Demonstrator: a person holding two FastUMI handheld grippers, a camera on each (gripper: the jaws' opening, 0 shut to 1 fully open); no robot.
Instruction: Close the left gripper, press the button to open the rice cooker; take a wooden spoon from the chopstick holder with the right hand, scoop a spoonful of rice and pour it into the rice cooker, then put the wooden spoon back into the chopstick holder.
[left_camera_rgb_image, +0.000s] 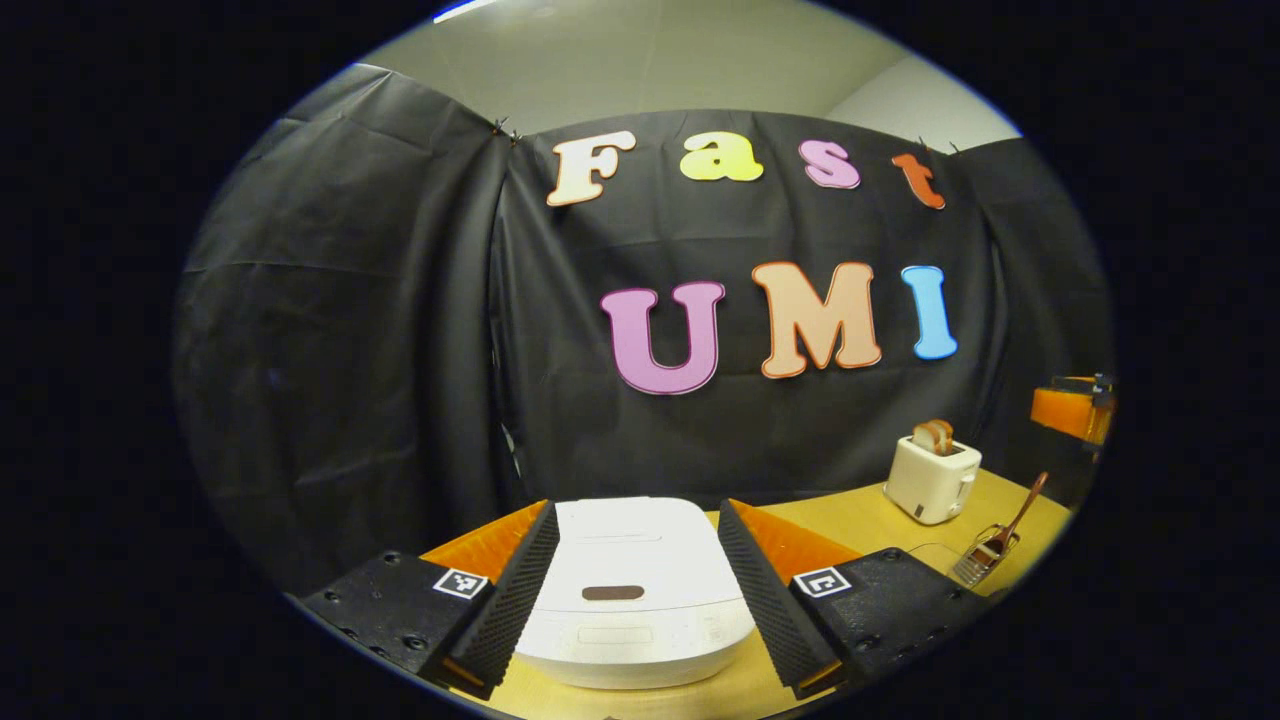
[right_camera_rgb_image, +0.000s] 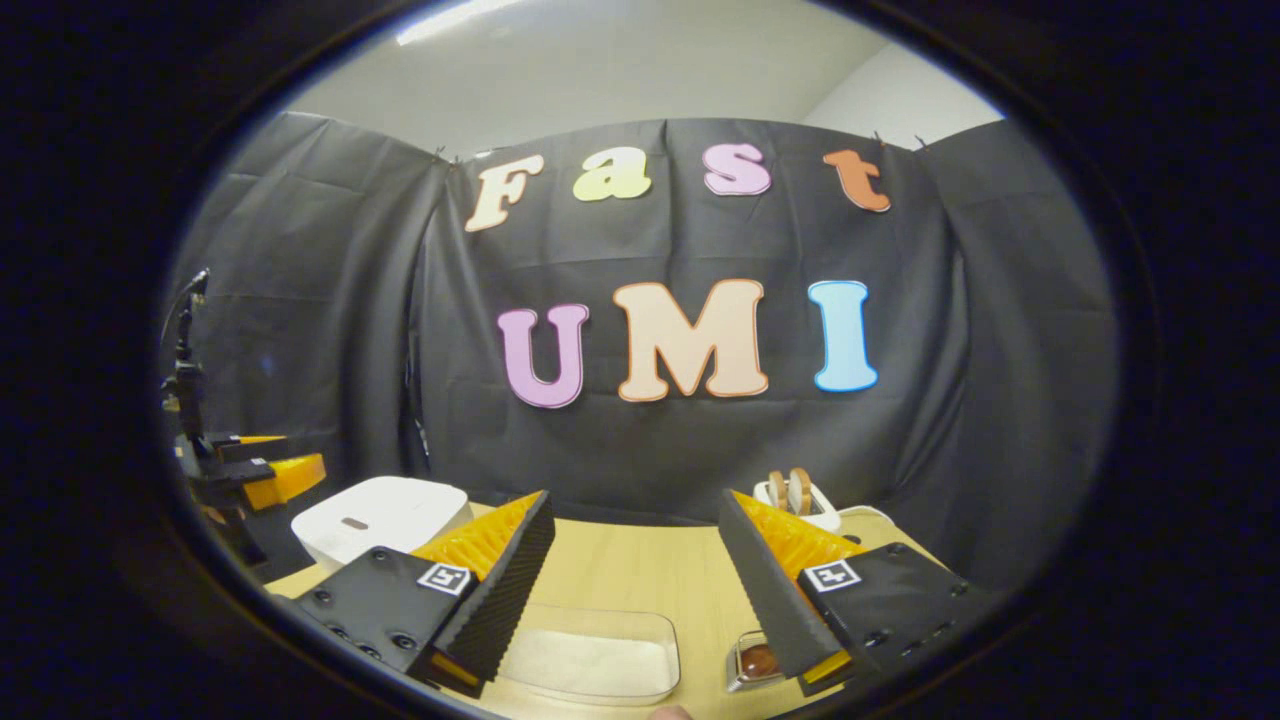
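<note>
A: How many rice cookers do you count?

B: One. The white rice cooker (left_camera_rgb_image: 630, 590) sits low in the centre of the left gripper view, lid down, with one dark oval button (left_camera_rgb_image: 612, 592) on its top. It also shows at lower left of the right gripper view.

A: And the left gripper (left_camera_rgb_image: 635, 600)?

B: Its two ribbed fingers (left_camera_rgb_image: 505, 600) are spread wide, one on either side of the cooker, neither touching it that I can see.

A: Spoons?

B: One wooden spoon (left_camera_rgb_image: 1018, 518), at the lower right of the left gripper view, leaning in a single wire chopstick holder (left_camera_rgb_image: 978, 562) on the wooden table (left_camera_rgb_image: 850, 520).

A: The right gripper (right_camera_rgb_image: 640, 600)?

B: Also spread apart, nothing between the fingers. Below it, bottom centre of the right gripper view, lies one clear tray of rice (right_camera_rgb_image: 590, 655).

A: Anything else?

B: One white toaster (left_camera_rgb_image: 932, 478) with two slices of bread (left_camera_rgb_image: 935, 435) standing in it, right of centre. In the right gripper view the other gripper shows at the far left edge, just beside the cooker.
</note>
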